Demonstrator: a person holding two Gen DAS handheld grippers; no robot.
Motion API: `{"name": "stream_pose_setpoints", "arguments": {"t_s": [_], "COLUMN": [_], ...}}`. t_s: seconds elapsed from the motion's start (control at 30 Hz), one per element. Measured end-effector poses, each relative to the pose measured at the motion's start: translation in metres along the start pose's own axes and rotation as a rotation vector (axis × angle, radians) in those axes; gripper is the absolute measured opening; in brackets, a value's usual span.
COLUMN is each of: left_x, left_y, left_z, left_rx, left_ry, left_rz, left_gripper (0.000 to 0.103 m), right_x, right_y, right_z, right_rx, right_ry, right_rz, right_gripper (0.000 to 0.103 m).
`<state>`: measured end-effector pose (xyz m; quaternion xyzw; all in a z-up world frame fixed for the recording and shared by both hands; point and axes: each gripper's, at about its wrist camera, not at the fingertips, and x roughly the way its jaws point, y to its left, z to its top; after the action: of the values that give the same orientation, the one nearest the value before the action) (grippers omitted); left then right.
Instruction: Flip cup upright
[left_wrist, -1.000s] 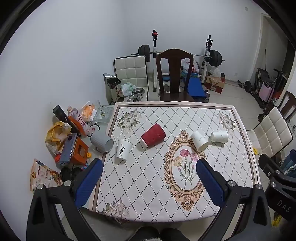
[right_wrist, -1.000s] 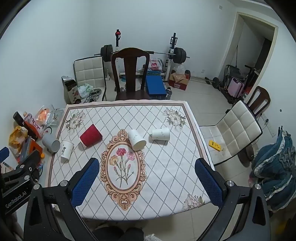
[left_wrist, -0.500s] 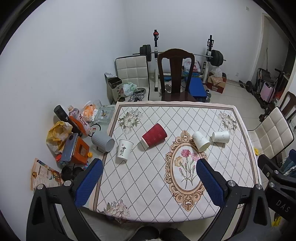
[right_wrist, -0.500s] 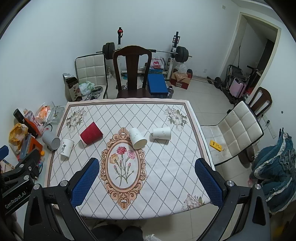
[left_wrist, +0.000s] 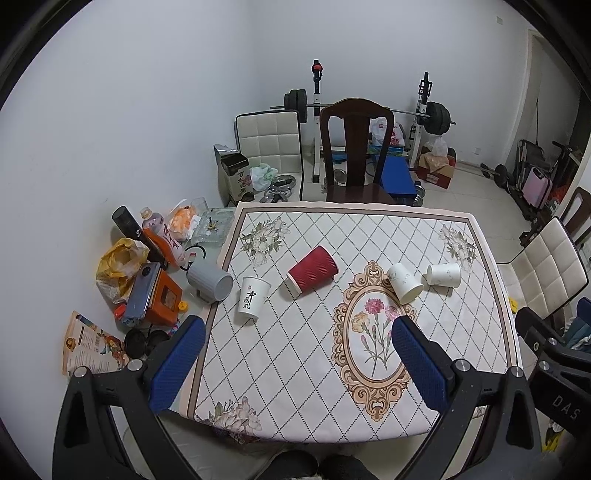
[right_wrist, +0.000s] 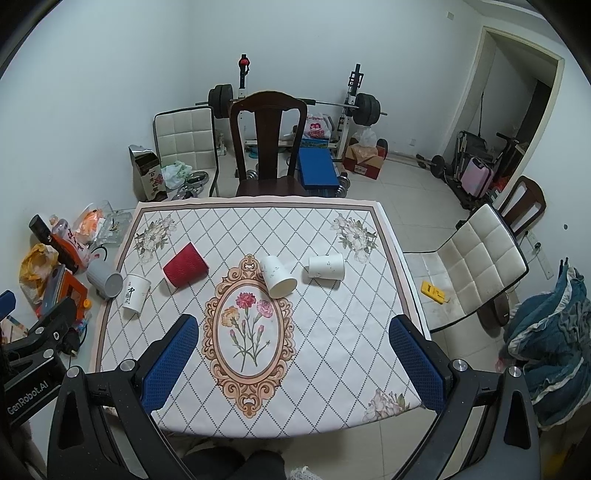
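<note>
A red ribbed cup (left_wrist: 313, 270) (right_wrist: 185, 264) lies on its side on the table, left of centre. Two white cups lie on their sides further right: one (left_wrist: 405, 283) (right_wrist: 277, 277) at the medallion's top, one (left_wrist: 444, 275) (right_wrist: 327, 266) beyond it. A white cup with black writing (left_wrist: 253, 298) (right_wrist: 134, 292) stands upright at the left edge. My left gripper (left_wrist: 297, 363) and right gripper (right_wrist: 295, 363) are both open and empty, held high above the table's near edge.
The table carries a diamond-patterned cloth (left_wrist: 303, 354) with a flower medallion. A dark wooden chair (left_wrist: 354, 147) stands at the far side, a white chair (right_wrist: 476, 266) at the right. A grey mug (left_wrist: 210, 282), bottles and bags clutter the left ledge.
Both views have shifted slightly, as the grippers drift a little. The cups have not moved and both grippers stay open.
</note>
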<state>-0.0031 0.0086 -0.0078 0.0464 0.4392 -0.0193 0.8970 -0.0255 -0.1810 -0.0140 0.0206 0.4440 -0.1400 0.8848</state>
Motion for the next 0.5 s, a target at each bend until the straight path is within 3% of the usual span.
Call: {"name": "stream_pose_setpoints", "arguments": {"t_s": [0.5], "left_x": [-0.0037], "left_y": [0.0037], "left_z": [-0.0007], "left_rx": [-0.007], "left_ry": [-0.001], "left_rz": [-0.003], "left_gripper": [0.103], "right_x": [-0.0057], "right_y": [0.0025], "right_z": [0.0046], "right_rx": [-0.007], "right_ry": [-0.010], "right_rz": [0.003], "right_gripper": [0.103]}}
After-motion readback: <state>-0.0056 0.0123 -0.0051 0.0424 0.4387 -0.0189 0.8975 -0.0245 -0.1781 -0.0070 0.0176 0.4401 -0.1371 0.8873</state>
